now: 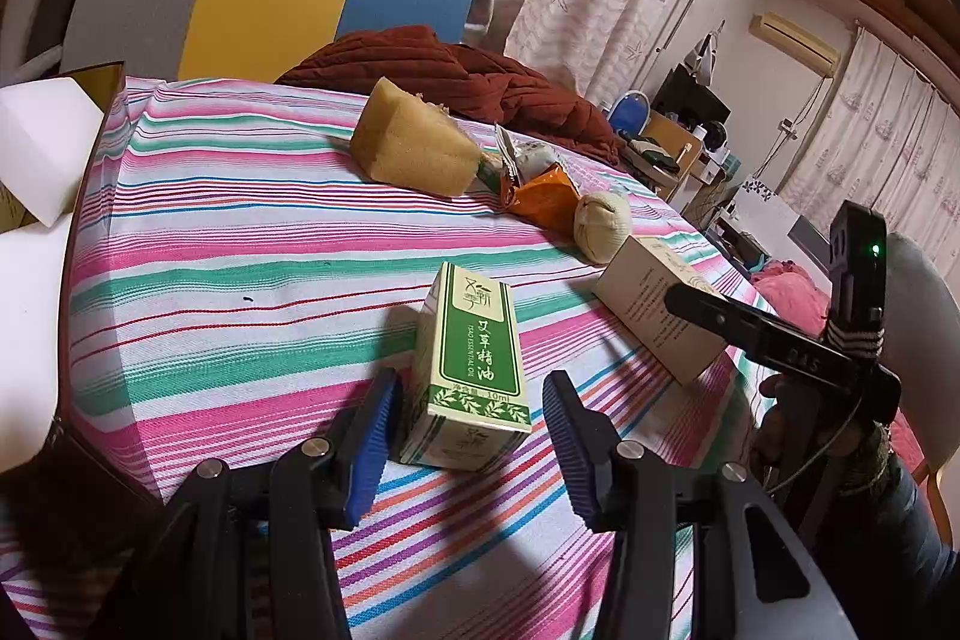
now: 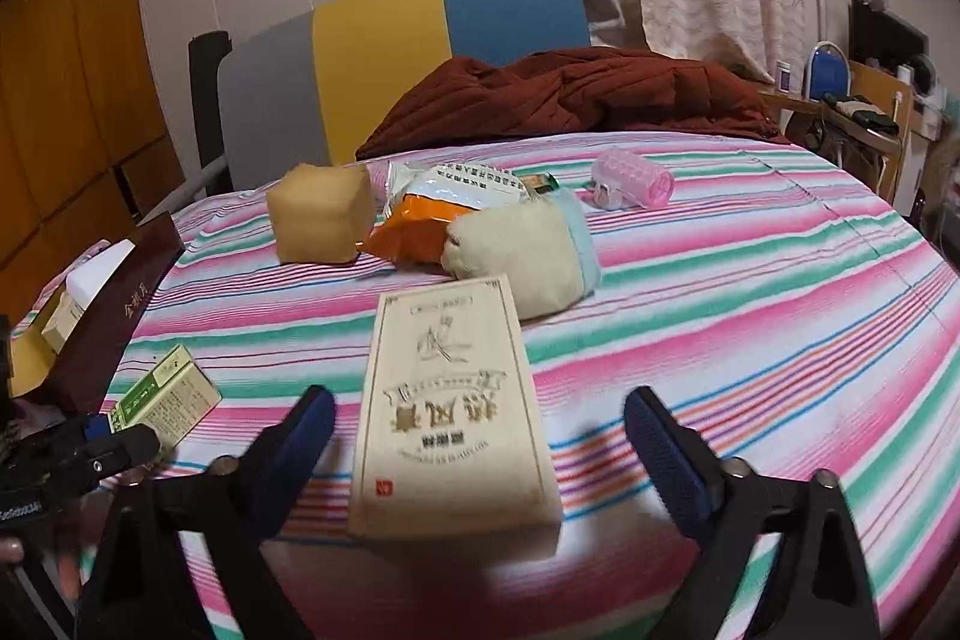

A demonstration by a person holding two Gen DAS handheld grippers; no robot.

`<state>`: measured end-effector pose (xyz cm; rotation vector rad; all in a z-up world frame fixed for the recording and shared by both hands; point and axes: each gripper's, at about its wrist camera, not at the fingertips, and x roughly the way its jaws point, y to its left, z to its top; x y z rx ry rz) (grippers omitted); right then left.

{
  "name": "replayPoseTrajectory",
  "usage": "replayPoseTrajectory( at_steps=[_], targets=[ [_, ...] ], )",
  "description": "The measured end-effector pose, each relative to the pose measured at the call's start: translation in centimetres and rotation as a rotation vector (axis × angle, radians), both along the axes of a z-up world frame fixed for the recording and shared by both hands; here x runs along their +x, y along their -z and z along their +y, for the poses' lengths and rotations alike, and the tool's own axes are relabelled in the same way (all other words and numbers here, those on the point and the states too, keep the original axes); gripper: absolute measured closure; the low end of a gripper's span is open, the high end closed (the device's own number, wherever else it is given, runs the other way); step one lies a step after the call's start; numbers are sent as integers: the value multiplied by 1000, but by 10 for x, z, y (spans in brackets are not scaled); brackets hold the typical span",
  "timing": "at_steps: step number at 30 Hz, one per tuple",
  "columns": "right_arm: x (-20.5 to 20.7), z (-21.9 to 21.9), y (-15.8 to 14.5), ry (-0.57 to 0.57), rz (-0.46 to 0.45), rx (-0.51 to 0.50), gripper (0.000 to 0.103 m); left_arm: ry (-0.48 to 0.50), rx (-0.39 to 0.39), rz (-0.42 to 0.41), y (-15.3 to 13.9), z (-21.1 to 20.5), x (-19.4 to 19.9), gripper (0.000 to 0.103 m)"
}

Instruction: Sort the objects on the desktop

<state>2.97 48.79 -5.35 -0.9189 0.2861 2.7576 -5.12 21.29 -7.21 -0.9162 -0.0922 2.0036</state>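
The striped tablecloth [image 2: 750, 280] covered the whole work area, w/ a dark red quilted jacket [image 2: 570, 94] heaped at its far edge. Nearer sat the clutter: a tan sponge block [image 2: 318, 214], an orange snack packet [image 2: 408, 235], a cream pouch [image 2: 516, 256] and a pink hair roller [image 2: 633, 184] off on its own.

The beige box [image 2: 450, 418] lay flat between the fingers of the right gripper [image 2: 480, 451], which were spread wide, neither pad touching. The smaller green box [image 1: 471, 370] lay likewise between the spread fingers of the left gripper [image 1: 474, 424], pads just beside its sides but apart from it (a sliver of cloth showed each side).

Judging from this, both tools were lined up for a grasp. To do it well: centre each box btwn the pads, close on the long side faces, low enough to catch cardboard and not cloth, and squeeze gently since thin cartons crush.

Hard to tell: where sorted items go. A dark wooden box [image 2: 114, 304] at the left edge held some cartons and may be the bin, but it was cut off. The beige box print was blurred; the right gripper's body in the left view hid part of that box.
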Motion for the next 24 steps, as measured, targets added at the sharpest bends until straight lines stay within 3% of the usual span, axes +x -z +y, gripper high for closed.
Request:
replayPoseTrajectory(
  at_steps=[4, 6, 10, 15, 24],
  targets=[
    [-5, -4, 4, -1, -16, 36, 46, 0, -1, 0, 0, 0, 0, 54],
    [-5, -5, 6, -1, -17, 51, 51, 0, -1, 1, 0, 1, 0, 54],
    [-4, -6, 8, 1, -6, 73, 51, -2, -14, 4, -1, 2, 1, 54],
    [-4, -5, 10, 5, 1, 70, 51, -4, -90, 44, -8, 10, 8, 53],
    [-2, 14, 16, 20, 26, -57, 46, 7, -138, 84, -19, 20, 5, 52]
  ],
)
